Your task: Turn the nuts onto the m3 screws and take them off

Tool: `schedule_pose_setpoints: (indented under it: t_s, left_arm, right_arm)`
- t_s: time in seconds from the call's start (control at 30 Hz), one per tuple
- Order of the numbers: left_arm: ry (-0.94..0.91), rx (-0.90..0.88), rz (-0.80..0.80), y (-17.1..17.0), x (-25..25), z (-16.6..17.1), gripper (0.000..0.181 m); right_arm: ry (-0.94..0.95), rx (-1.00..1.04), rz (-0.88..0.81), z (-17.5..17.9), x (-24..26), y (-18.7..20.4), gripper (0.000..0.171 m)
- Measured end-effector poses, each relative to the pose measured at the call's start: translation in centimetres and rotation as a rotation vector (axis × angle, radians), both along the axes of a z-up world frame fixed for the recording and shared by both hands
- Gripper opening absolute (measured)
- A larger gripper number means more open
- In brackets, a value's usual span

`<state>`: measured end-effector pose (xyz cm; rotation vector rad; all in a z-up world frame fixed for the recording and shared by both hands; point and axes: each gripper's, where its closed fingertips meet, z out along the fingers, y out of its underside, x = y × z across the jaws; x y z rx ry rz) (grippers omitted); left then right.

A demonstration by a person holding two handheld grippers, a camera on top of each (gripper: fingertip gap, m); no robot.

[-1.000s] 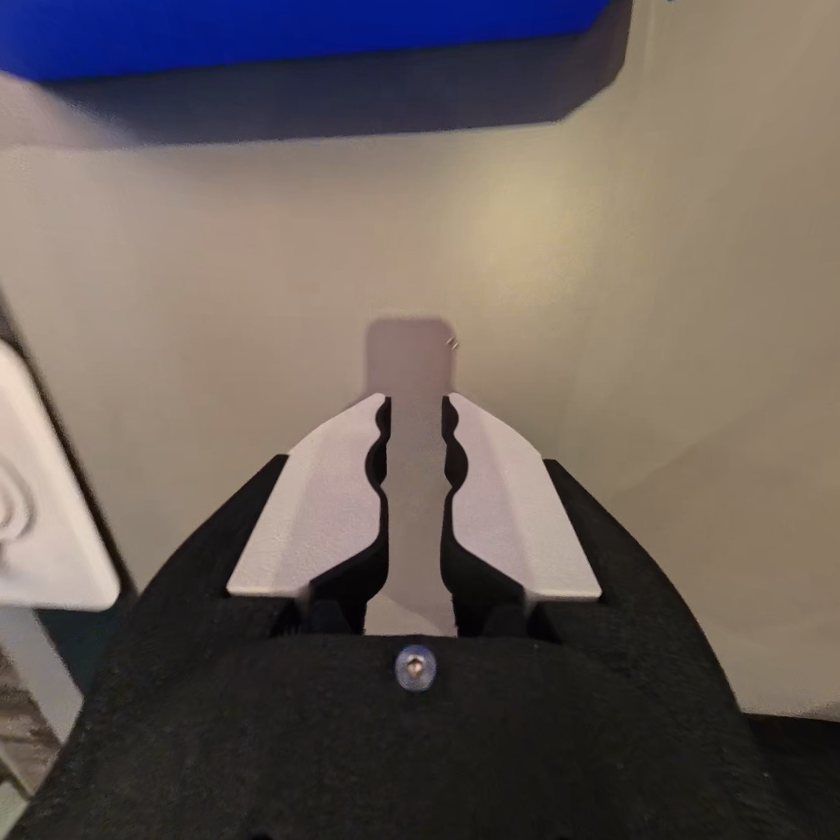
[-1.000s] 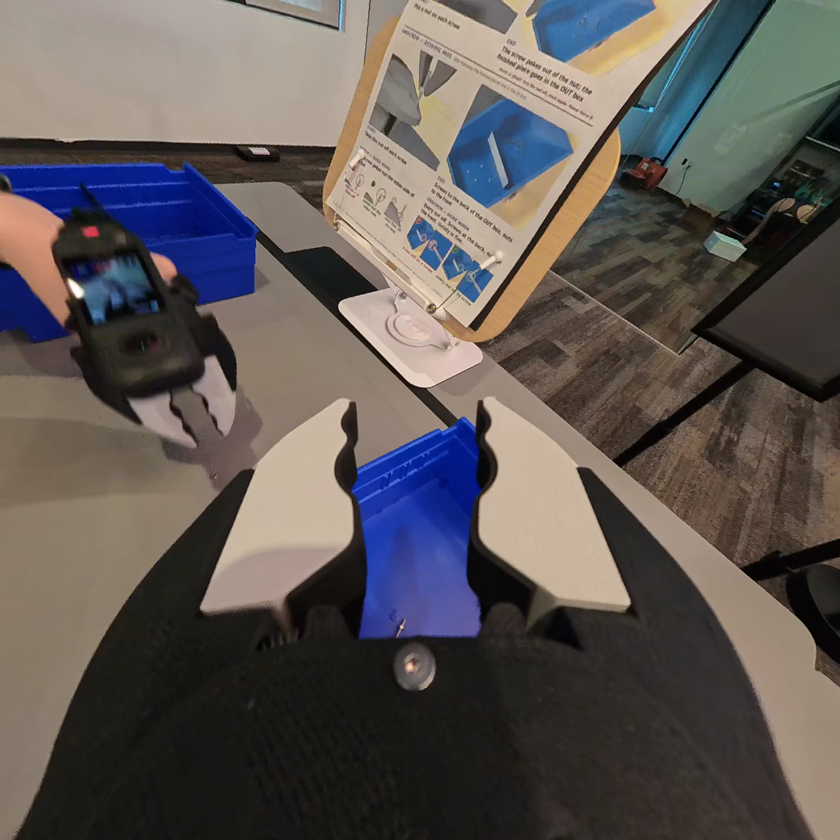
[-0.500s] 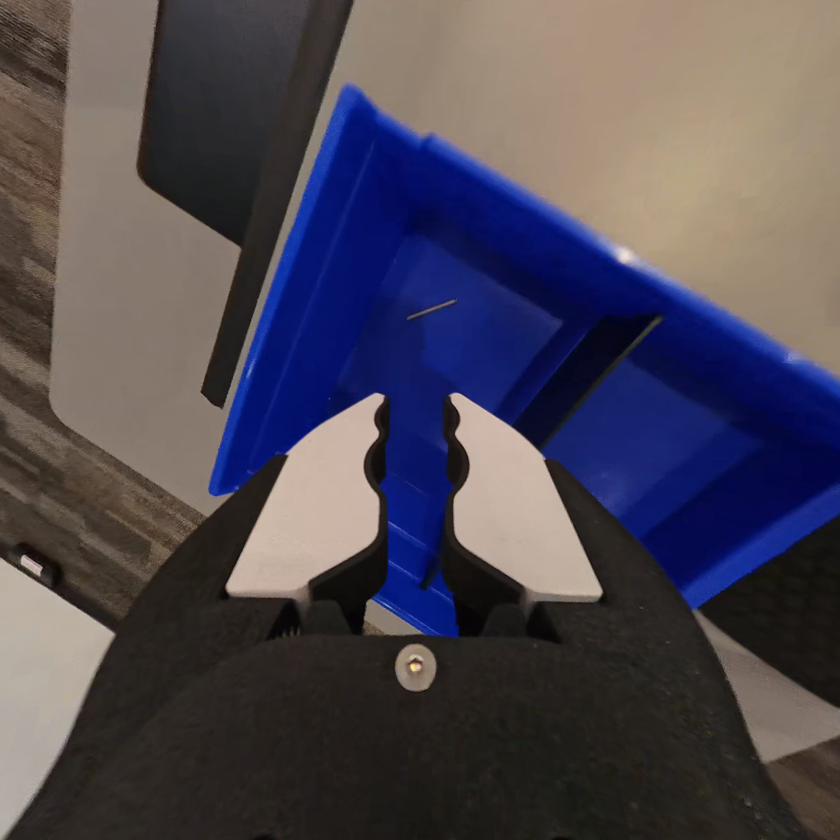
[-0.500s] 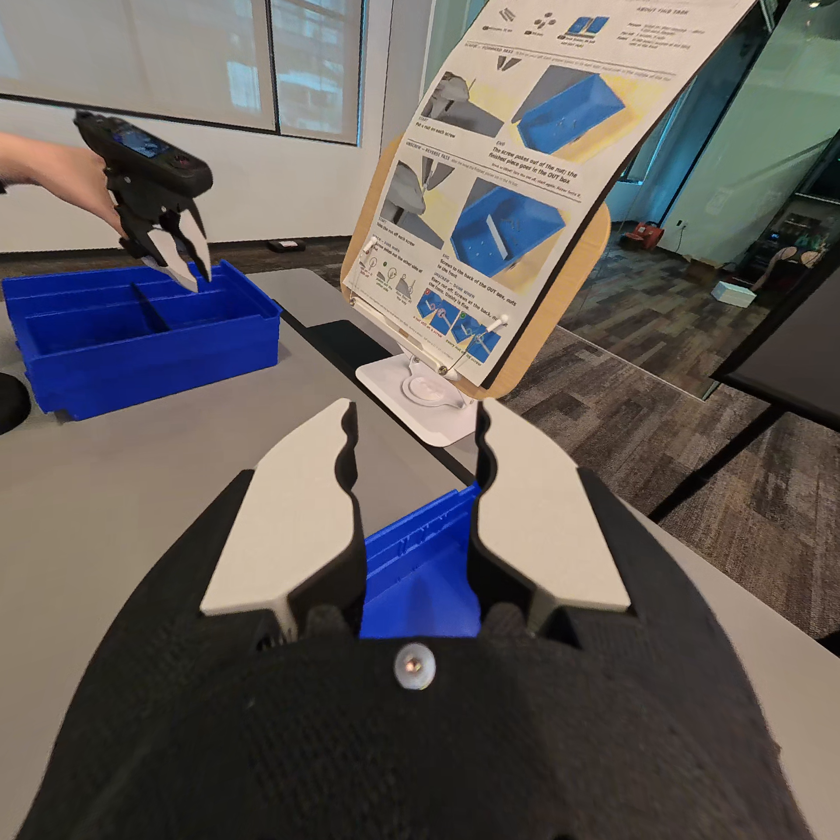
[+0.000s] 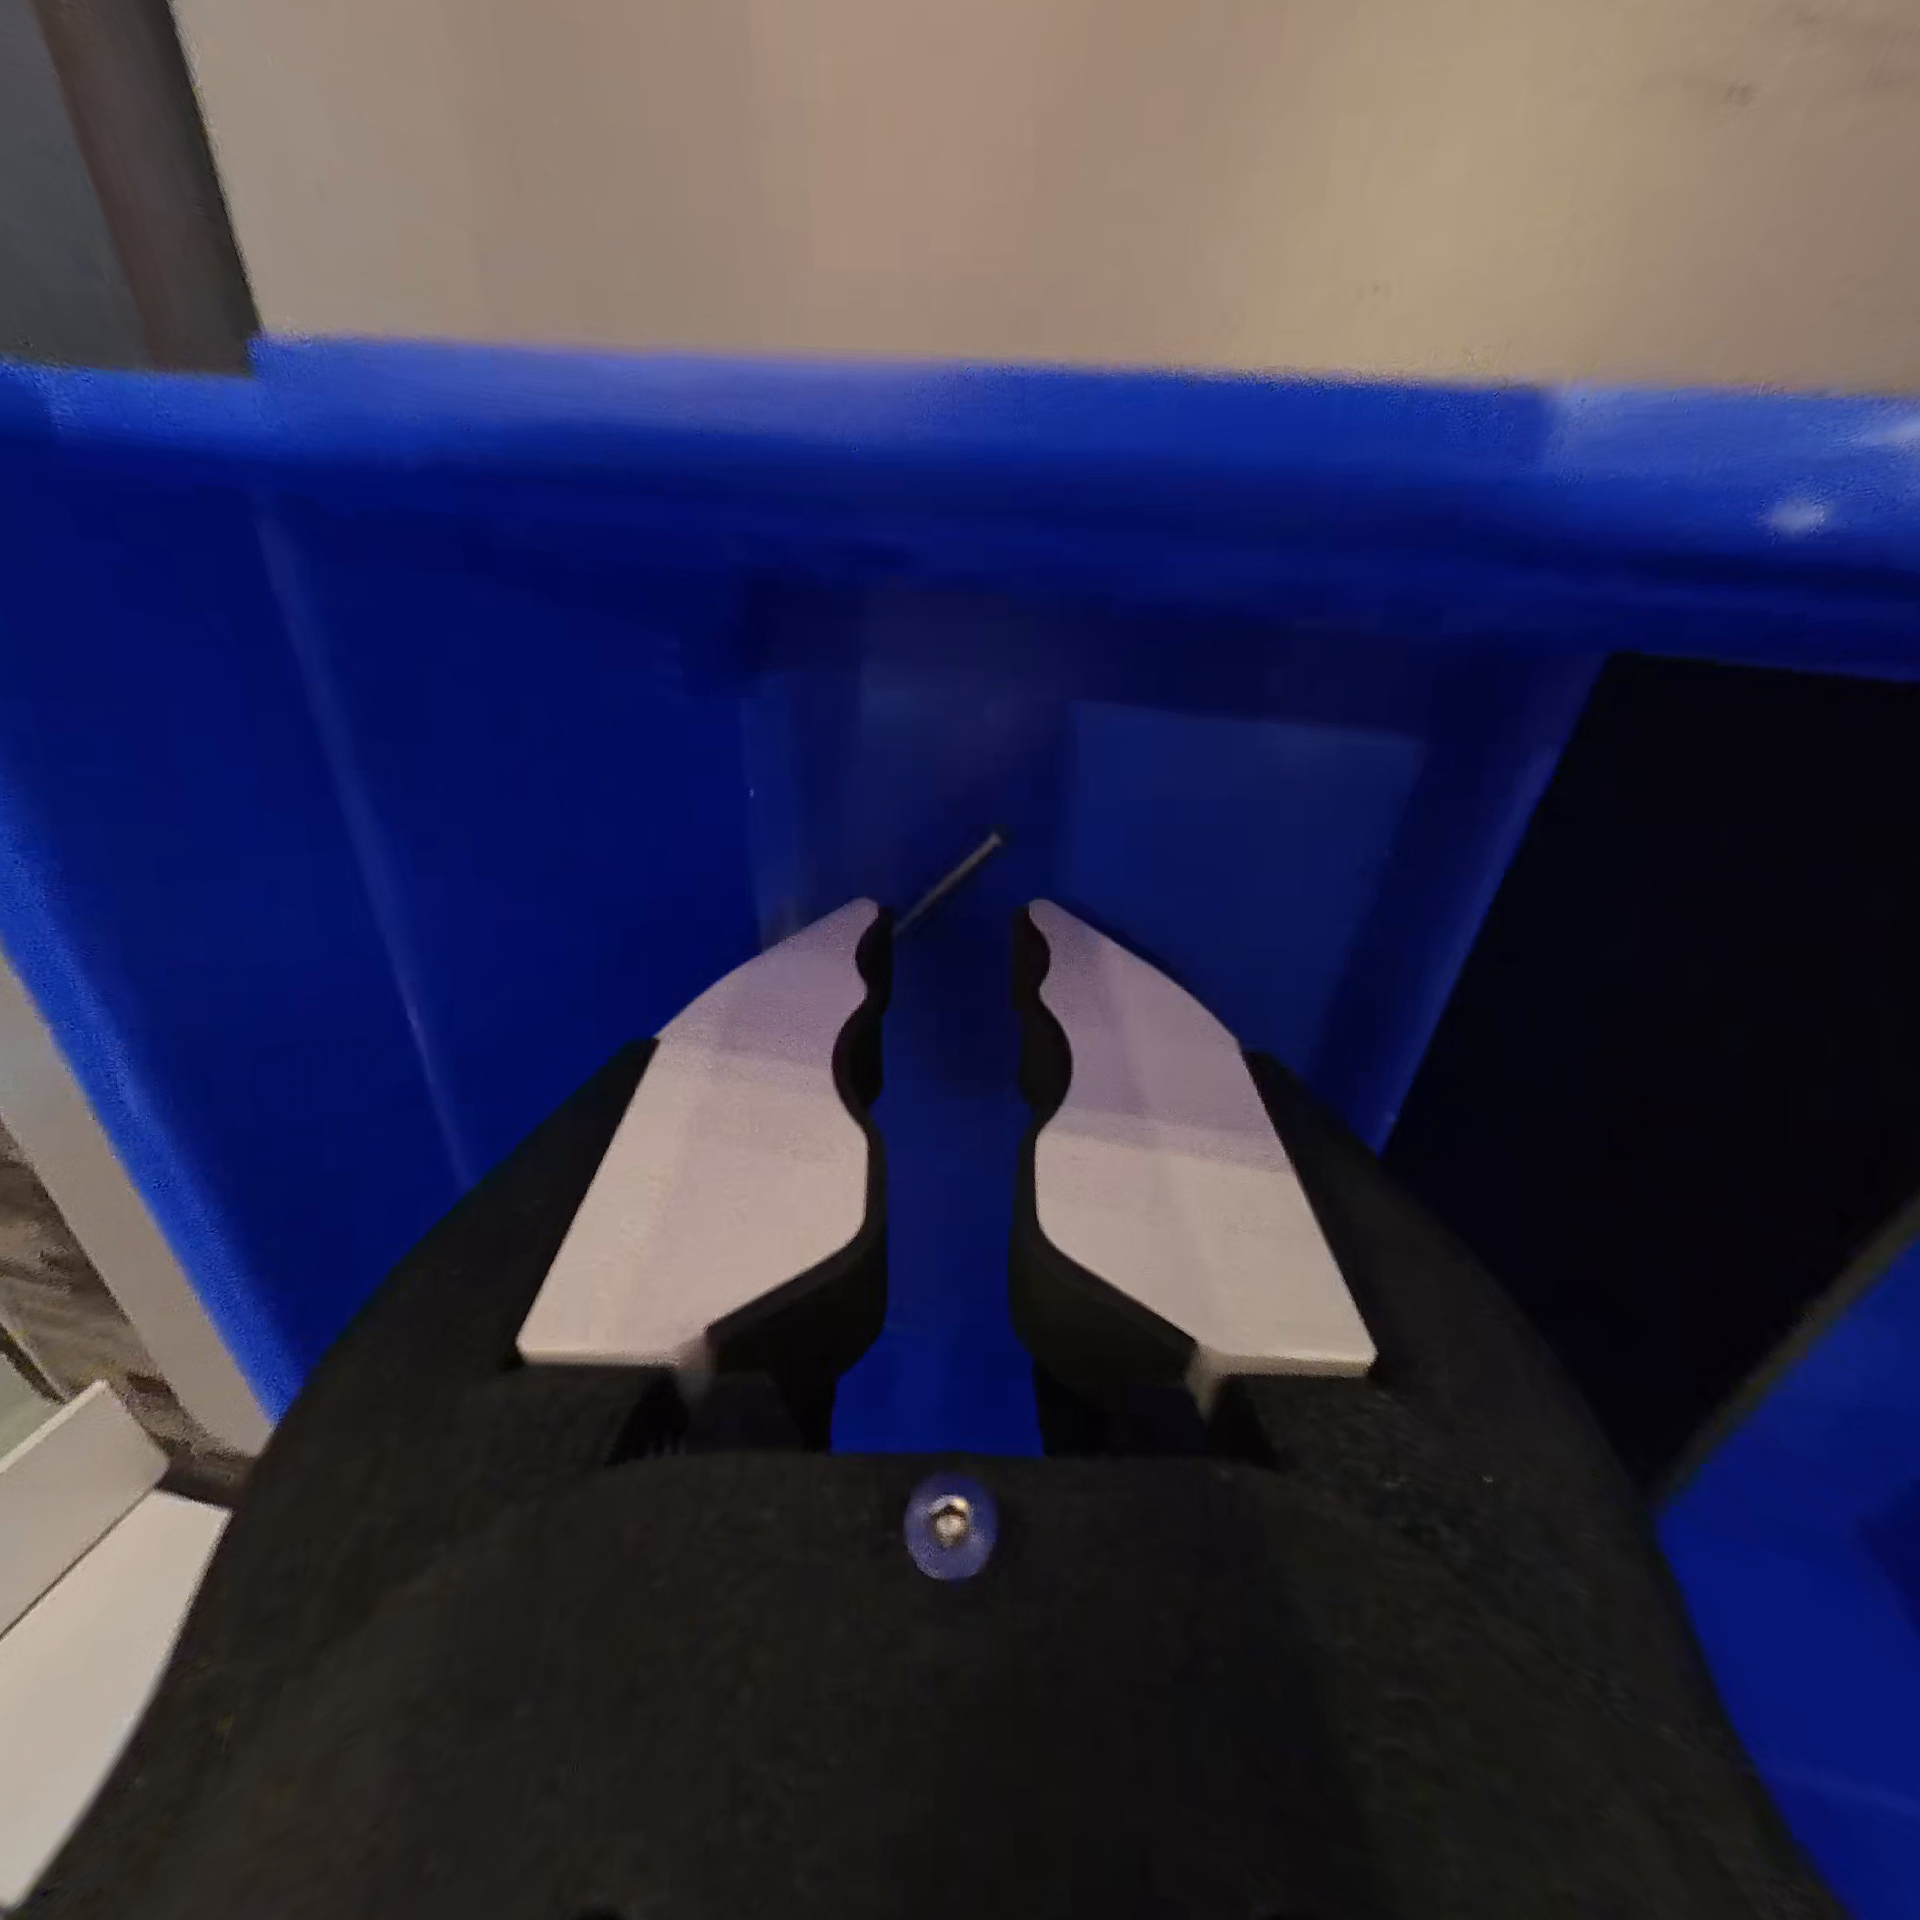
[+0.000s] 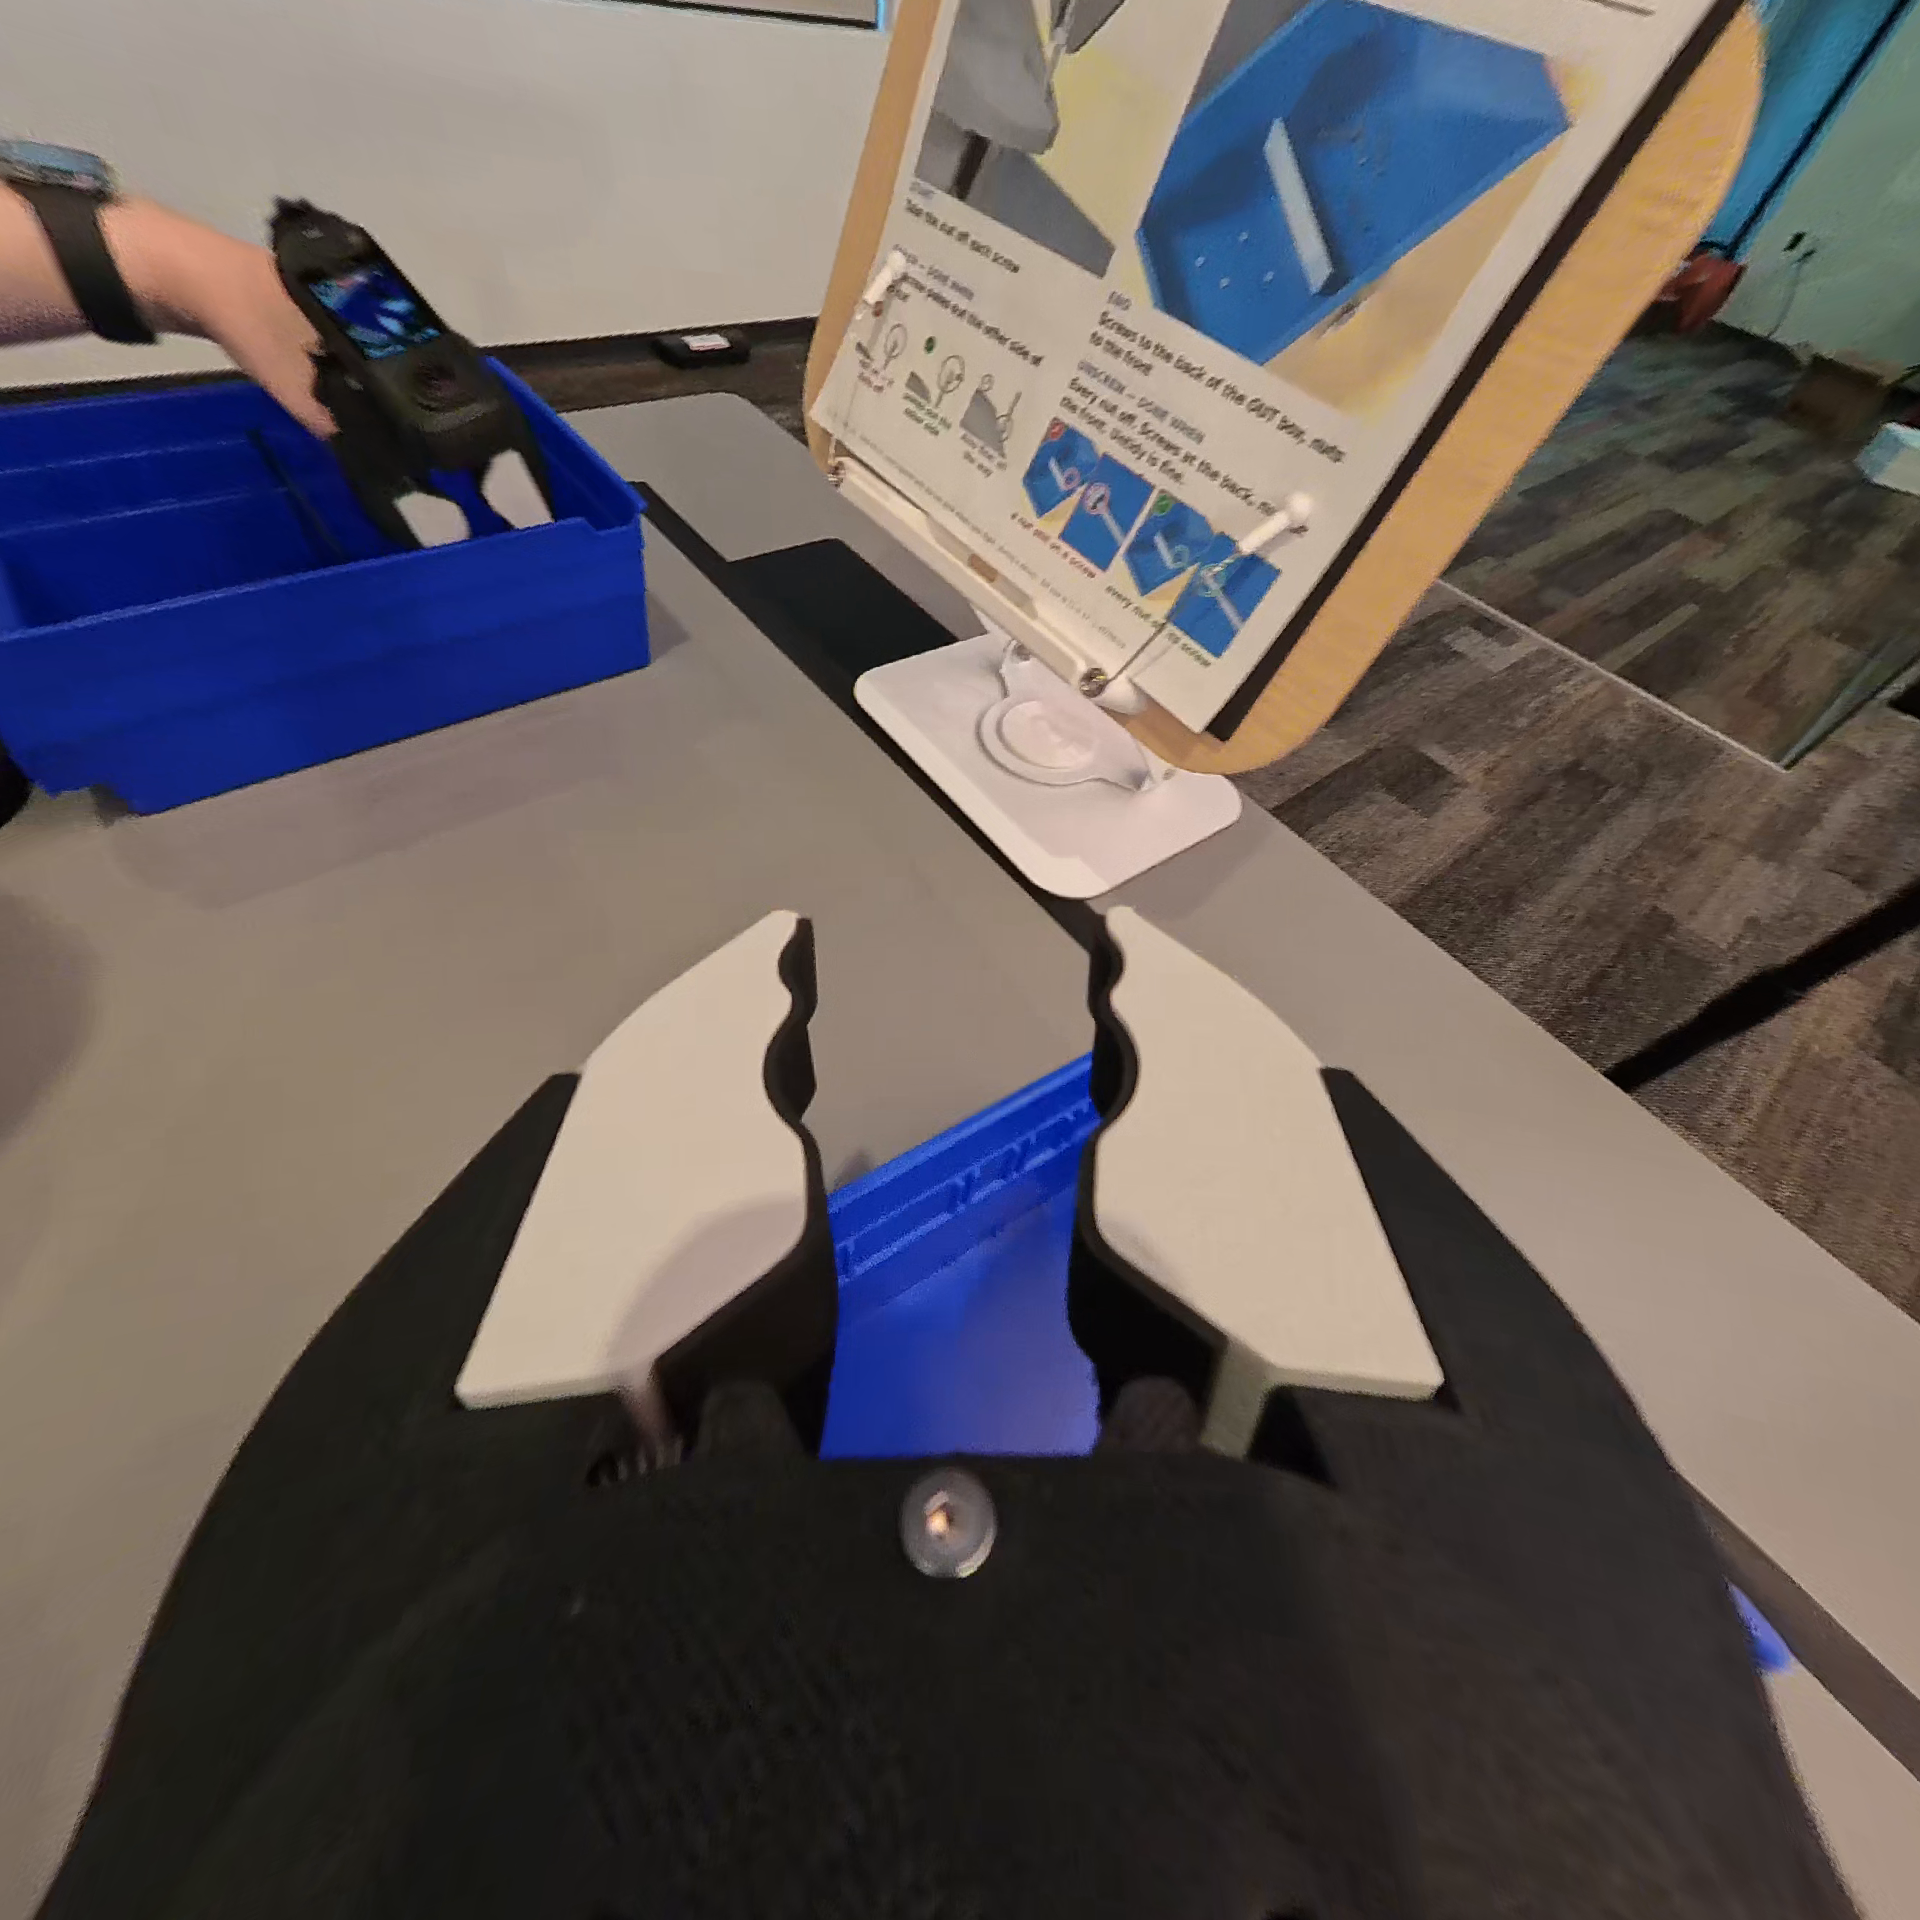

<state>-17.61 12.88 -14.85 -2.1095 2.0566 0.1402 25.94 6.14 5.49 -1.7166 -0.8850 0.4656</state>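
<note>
A thin dark screw (image 5: 951, 881) lies on the floor of a blue divided bin (image 5: 727, 468). My left gripper (image 5: 954, 914) is open and empty, lowered inside that bin with its tips just short of the screw. The same gripper (image 6: 473, 509) and bin (image 6: 312, 634) show at the far left in the right wrist view. My right gripper (image 6: 945, 935) is open and empty, above the rim of a second blue bin (image 6: 966, 1174) near the table's front. No nut is visible.
A black divider (image 5: 1662, 987) splits the far bin. An instruction board on a white stand (image 6: 1049, 758) sits at the table's right edge. The grey table (image 6: 468, 935) lies between the two bins. A person's hand (image 6: 208, 301) holds the left gripper. The tips of one gripper are about 50 cm away from the tips of the other.
My left gripper has swung from the bare table to above the far bin, then down into it near the screw. My right gripper has tilted up and back over the near bin.
</note>
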Motion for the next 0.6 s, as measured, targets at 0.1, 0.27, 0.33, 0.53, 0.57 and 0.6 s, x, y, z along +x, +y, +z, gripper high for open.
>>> schedule_pose_setpoints:
  t_s: [0.1, 0.27, 0.33, 0.53, 0.57, 0.6]
  left_arm:
    - [-0.025, -0.042, -0.030, 0.1, 0.6, -0.7, 0.020]
    - [-0.077, -0.186, 0.011, -0.7, 0.7, -0.9, 0.005]
    - [-0.091, -0.202, 0.023, -0.7, 0.8, -0.9, 0.005]
    - [-0.118, -0.184, 0.082, -0.7, 0.8, -0.8, 0.003]
    - [-0.144, -0.162, 0.098, -0.6, 0.9, -0.4, 0.003]
    - [-0.178, -0.129, 0.112, -0.4, 1.1, 0.3, 0.003]
  right_arm:
    - [0.026, -0.023, 0.046, -0.2, -0.9, -0.4, 0.051]
    - [0.001, -0.054, 0.070, -1.0, -1.4, -0.5, 0.051]
    - [-0.014, -0.063, 0.079, -1.3, -1.6, -0.5, 0.051]
    - [-0.028, -0.083, 0.109, -2.0, -2.3, -0.6, 0.051]
    - [-0.025, -0.085, 0.114, -2.0, -2.4, -0.6, 0.051]
    - [-0.020, -0.086, 0.120, -2.0, -2.6, -0.7, 0.051]
